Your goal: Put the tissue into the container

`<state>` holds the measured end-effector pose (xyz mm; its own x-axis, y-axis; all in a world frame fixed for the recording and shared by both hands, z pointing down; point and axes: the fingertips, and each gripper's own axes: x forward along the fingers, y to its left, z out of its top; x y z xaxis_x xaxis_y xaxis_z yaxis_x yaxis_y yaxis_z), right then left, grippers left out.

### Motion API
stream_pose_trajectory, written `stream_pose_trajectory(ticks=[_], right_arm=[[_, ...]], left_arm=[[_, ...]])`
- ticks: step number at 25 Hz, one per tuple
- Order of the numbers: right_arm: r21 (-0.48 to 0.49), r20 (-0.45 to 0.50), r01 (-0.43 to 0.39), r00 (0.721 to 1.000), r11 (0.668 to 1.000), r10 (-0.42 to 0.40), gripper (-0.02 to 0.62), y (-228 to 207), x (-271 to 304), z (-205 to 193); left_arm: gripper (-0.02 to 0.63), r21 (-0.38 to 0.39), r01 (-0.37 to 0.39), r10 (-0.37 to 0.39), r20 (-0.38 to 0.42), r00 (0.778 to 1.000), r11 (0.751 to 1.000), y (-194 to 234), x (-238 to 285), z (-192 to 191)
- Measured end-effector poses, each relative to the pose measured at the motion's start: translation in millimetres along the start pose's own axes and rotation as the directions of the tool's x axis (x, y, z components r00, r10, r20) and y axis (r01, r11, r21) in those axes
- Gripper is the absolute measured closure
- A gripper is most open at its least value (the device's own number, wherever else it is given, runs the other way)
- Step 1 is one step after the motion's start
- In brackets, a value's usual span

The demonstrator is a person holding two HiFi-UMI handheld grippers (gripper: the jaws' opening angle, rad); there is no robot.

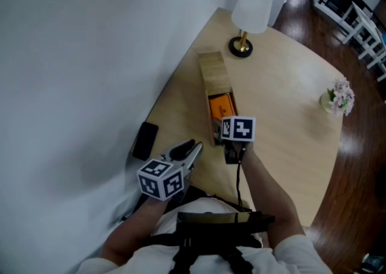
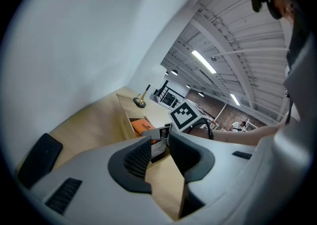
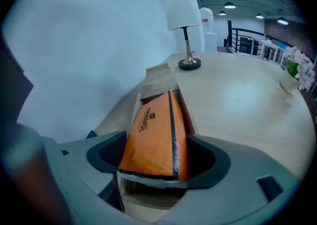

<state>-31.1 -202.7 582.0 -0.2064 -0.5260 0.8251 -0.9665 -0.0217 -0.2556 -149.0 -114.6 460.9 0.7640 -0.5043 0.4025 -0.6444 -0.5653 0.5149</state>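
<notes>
The orange plastic-wrapped tissue pack (image 3: 153, 135) lies lengthways in the open near end of the long, narrow, pale wooden container (image 1: 214, 70). It is tilted, with its near end raised above the box's inner floor. That raised end sits between the jaws of the right hand-held gripper (image 3: 157, 157), which points steeply down over the box. The jaws are spread wide, one on each long side of the pack, and they frame it rather than squeeze it. I cannot tell whether a pad still brushes the wrapper.

The far part of the container is covered by a wooden top. It runs along the light wooden tabletop (image 1: 283, 86) close to the white wall (image 1: 90, 55).

The left hand-held gripper (image 2: 159, 157) hangs over the tabletop just beside the box's near end. Its jaws are a small way apart, with nothing between them.

Beyond the container stands a table lamp with a white shade and a brass foot (image 1: 250, 10). A flat black rectangular slab (image 1: 145, 140) lies by the wall. A small vase of pale pink flowers (image 1: 339, 99) sits well apart, at the far edge.
</notes>
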Motion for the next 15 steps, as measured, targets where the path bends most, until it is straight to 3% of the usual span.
stream_pose_trajectory(ticks=[9, 13, 15], right_arm=[[0.005, 0.046, -0.078, 0.996, 0.997, 0.078, 0.215, -2.2, -19.0, 5.1], [0.002, 0.093, -0.163, 0.982, 0.987, 0.162, 0.215, -5.1, -58.2, -1.1], [-0.021, 0.1, -0.165, 0.981, 0.986, 0.167, 0.215, -18.9, -80.3, -15.8]], left_arm=[[0.491, 0.004, 0.016, -0.016, -0.016, 1.0, 1.0, -16.0, 5.5, -7.3], [0.491, 0.004, 0.042, -0.042, -0.021, 0.999, 0.999, -28.8, 12.5, -10.0], [0.492, 0.001, 0.063, -0.063, -0.027, 0.998, 0.998, -35.9, 18.6, -15.0]])
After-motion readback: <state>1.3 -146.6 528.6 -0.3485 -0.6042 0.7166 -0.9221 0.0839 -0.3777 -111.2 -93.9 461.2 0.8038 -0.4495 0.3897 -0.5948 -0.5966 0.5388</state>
